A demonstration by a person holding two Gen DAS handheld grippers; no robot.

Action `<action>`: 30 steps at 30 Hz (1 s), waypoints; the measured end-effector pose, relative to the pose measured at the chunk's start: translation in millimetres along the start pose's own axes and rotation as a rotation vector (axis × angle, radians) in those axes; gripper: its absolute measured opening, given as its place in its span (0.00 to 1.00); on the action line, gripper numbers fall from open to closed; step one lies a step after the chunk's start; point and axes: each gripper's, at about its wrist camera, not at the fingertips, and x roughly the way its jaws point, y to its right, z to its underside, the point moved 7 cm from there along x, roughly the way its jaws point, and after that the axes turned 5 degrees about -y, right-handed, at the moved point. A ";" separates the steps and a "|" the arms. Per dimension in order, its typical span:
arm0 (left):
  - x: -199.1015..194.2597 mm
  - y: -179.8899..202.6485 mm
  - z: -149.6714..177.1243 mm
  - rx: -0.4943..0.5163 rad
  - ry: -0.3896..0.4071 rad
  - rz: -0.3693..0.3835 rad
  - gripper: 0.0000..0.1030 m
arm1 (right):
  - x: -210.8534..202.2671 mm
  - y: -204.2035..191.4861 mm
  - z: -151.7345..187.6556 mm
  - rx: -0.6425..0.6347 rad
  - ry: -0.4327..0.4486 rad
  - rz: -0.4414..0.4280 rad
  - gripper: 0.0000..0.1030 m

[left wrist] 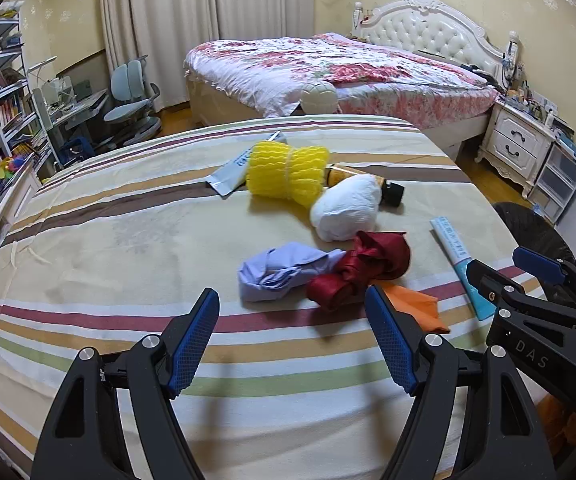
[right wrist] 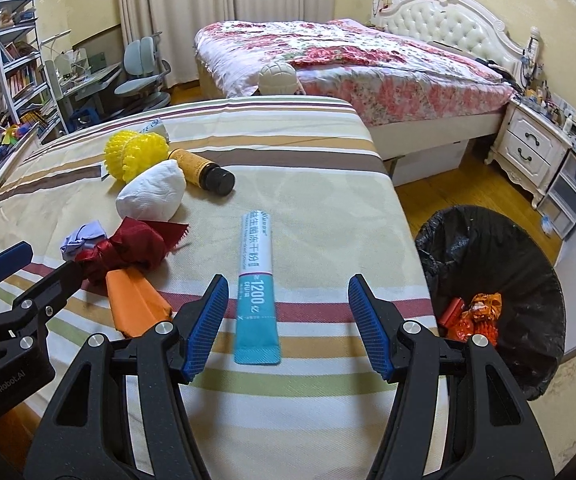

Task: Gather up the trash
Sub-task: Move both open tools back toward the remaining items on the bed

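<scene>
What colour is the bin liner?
Black; the bin liner shows best in the right wrist view.

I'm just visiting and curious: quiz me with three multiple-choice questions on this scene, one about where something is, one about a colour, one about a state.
1. Where is the bin?
A) on the table
B) on the floor beside the table
C) on the bed

2. What colour is the spiky roll?
A) yellow
B) green
C) black

3. How is the right hand-held gripper?
A) shut on the sachet
B) shut on the bottle
C) open, holding nothing

Answers:
1 B: the bin stands below the table edge.
2 A: the spiky roll is bright yellow.
3 C: the right hand-held gripper has spread jaws, with the sachet lying flat between them, untouched.
</scene>
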 end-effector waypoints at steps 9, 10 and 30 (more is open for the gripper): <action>0.0 29.1 -7.3 0.020 -0.004 0.013 0.71 | -13.1 34.2 10.2 0.057 0.023 0.020 0.59; 1.3 33.4 -8.5 0.021 -0.006 0.011 0.71 | -14.3 38.0 11.6 0.065 0.026 0.020 0.59; 19.7 22.6 13.1 0.026 -0.083 -0.027 0.71 | -9.6 50.9 21.6 0.093 0.024 0.000 0.59</action>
